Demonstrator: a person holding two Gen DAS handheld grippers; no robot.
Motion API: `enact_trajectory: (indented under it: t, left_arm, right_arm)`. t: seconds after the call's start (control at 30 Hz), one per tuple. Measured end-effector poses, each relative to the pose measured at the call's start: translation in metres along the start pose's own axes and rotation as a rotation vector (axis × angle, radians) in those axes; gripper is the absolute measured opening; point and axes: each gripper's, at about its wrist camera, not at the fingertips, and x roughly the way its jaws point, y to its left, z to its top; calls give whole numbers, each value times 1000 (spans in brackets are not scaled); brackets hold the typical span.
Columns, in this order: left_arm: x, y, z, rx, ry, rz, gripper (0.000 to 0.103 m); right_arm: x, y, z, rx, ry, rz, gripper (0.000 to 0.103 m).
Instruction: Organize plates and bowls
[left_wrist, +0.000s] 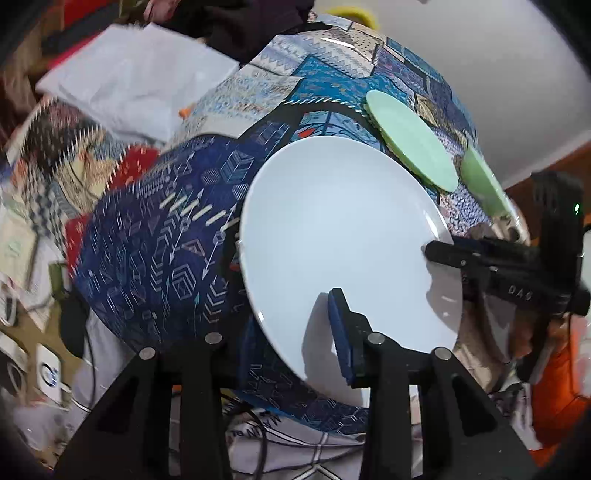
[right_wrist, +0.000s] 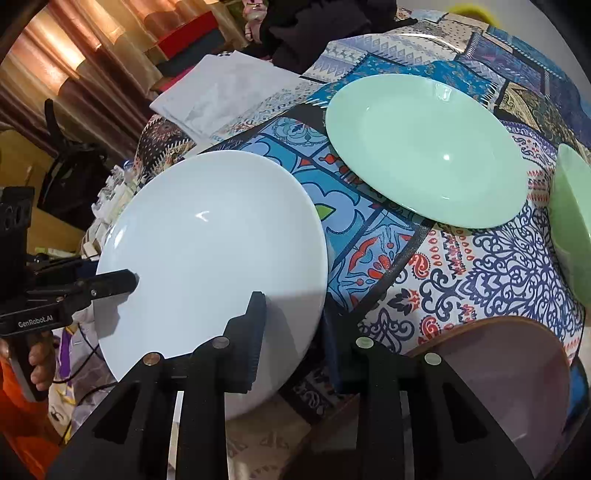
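A large white plate (left_wrist: 340, 236) is held tilted over the table's near edge; it also shows in the right wrist view (right_wrist: 214, 251). My left gripper (left_wrist: 291, 332) is shut on its rim, one finger on top and one beneath. My right gripper (right_wrist: 295, 332) is shut on the opposite rim and appears in the left wrist view (left_wrist: 443, 254); the left gripper shows in the right wrist view (right_wrist: 122, 282). A green plate (right_wrist: 424, 155) lies flat on the table behind, also seen in the left wrist view (left_wrist: 410, 140). A green bowl (right_wrist: 572, 229) sits at the right edge.
The table wears a patterned blue cloth (right_wrist: 461, 266). A pinkish bowl with a brown rim (right_wrist: 509, 369) sits near the front right. A white folded cloth (right_wrist: 221, 92) lies at the far left. Cables and clutter (left_wrist: 44, 332) lie below the table's left side.
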Motion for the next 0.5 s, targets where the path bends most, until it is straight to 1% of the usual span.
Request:
enact_trajectory:
  t: [0.07, 0.17, 0.23, 0.37, 0.5]
  left_arm:
    - [-1, 1, -1, -5, -2, -9, 37]
    - [-1, -6, -4, 22, -3, -1, 37]
    - [-1, -12, -5, 36, -9, 25, 38]
    - [-3, -9, -3, 14, -9, 26, 38]
    - [-10, -11, 0, 9, -30, 27, 38]
  right_arm:
    - [1, -1, 1, 15, -2, 6, 27]
    - [0, 2, -1, 20, -15, 0, 26]
    - [-2, 4, -2, 15, -24, -13, 26]
    - [-7, 2, -4, 45, -41, 1, 26]
    - [-15, 6, -7, 42, -71, -9, 26]
